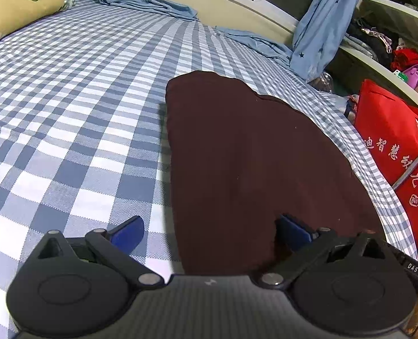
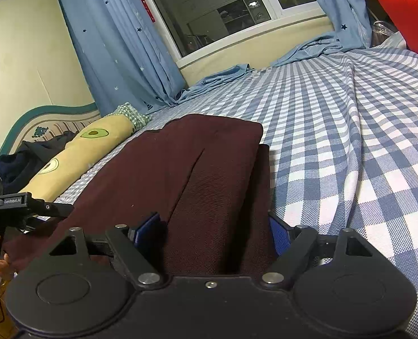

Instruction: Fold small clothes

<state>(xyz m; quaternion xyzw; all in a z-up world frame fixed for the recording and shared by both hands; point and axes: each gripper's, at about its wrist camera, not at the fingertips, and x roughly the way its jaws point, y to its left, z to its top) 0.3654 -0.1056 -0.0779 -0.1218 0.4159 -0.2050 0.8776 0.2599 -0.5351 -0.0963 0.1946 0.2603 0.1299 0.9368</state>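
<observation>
A dark maroon garment (image 1: 251,152) lies flat on the blue checked bed sheet (image 1: 82,99), folded lengthwise. My left gripper (image 1: 209,234) is open over the garment's near left edge; its right finger rests over the cloth, its left finger over bare sheet. In the right wrist view the same garment (image 2: 197,175) shows a fold ridge down its middle. My right gripper (image 2: 211,231) is open with its jaws either side of the garment's near end. The left gripper's body (image 2: 25,206) shows at the left edge.
A yellow avocado-print bolster (image 1: 17,2) lies at the head of the bed. Blue star curtains (image 2: 118,45) hang by the window and pool on the sheet. A red bag (image 1: 398,152) and cluttered shelves stand beyond the bed's right edge.
</observation>
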